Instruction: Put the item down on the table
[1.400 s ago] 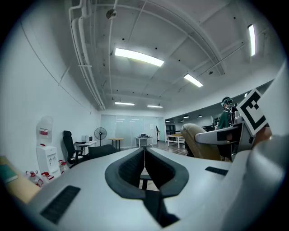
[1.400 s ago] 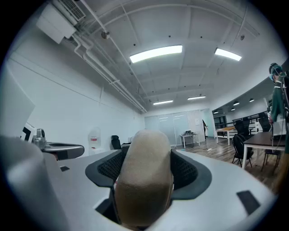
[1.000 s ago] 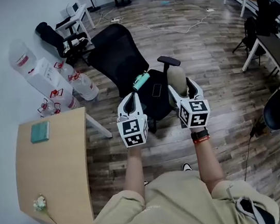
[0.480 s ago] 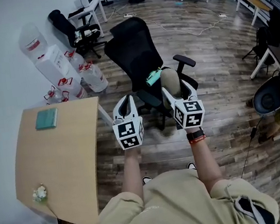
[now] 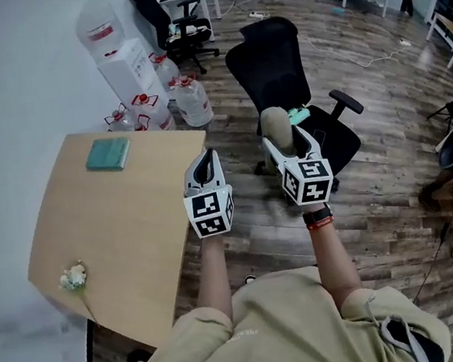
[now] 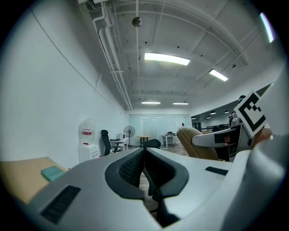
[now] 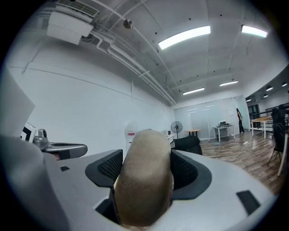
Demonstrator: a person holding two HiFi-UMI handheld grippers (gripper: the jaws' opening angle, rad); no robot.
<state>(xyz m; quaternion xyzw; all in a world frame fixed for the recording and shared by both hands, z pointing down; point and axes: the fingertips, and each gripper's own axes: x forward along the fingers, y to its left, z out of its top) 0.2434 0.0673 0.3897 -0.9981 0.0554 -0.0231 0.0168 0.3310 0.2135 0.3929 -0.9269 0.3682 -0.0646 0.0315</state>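
My right gripper (image 5: 282,139) is shut on a tan, rounded, oblong item (image 5: 275,126) that stands up between its jaws. In the right gripper view the item (image 7: 144,185) fills the gap of the right gripper (image 7: 145,159). It hangs over the wood floor, just right of the light wooden table (image 5: 115,222). The left gripper (image 5: 203,162) is shut and holds nothing, and hovers at the table's right edge. In the left gripper view, the left gripper (image 6: 144,152) shows its jaws meeting, with the item (image 6: 191,139) to its right.
A teal pad (image 5: 108,154) lies at the table's far end and a small white clump (image 5: 73,277) near its front left. A black office chair (image 5: 292,82) stands behind the grippers. Water bottles (image 5: 190,102) and a dispenser (image 5: 118,60) line the wall.
The view has swung left, so the table now lies much nearer. Both grippers have come to the table's right edge, the right one still holding the item.
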